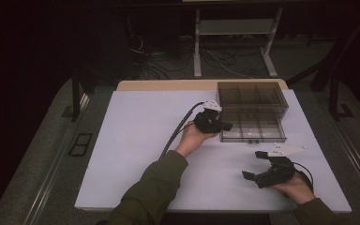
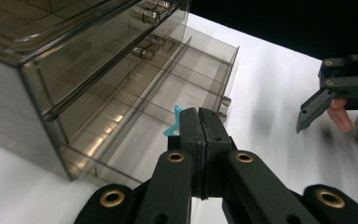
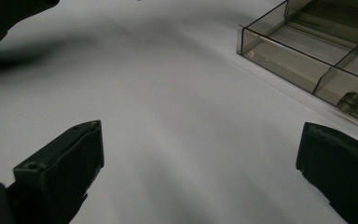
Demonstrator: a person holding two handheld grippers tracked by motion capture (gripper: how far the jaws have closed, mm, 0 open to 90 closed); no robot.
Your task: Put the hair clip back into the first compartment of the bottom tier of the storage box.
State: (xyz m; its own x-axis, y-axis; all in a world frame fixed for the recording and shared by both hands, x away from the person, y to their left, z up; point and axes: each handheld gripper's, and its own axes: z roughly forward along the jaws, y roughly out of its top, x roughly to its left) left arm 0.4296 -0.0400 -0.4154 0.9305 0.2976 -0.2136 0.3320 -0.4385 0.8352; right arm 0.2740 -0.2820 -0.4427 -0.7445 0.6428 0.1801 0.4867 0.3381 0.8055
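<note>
A drawer cabinet (image 1: 252,96) stood on the far right part of the table (image 1: 136,154), with its lowest drawer (image 1: 255,131) pulled out toward the person. The left gripper (image 1: 225,125) hung at the left front corner of that drawer, above its near-left compartment, with a small flat piece (image 2: 173,127) pinched between its jaws. The right gripper (image 1: 255,164) lay nearer the person, in front of the drawer and to its right, well apart from the cabinet, its jaws spread over bare tabletop and pointing leftward across the table.
</note>
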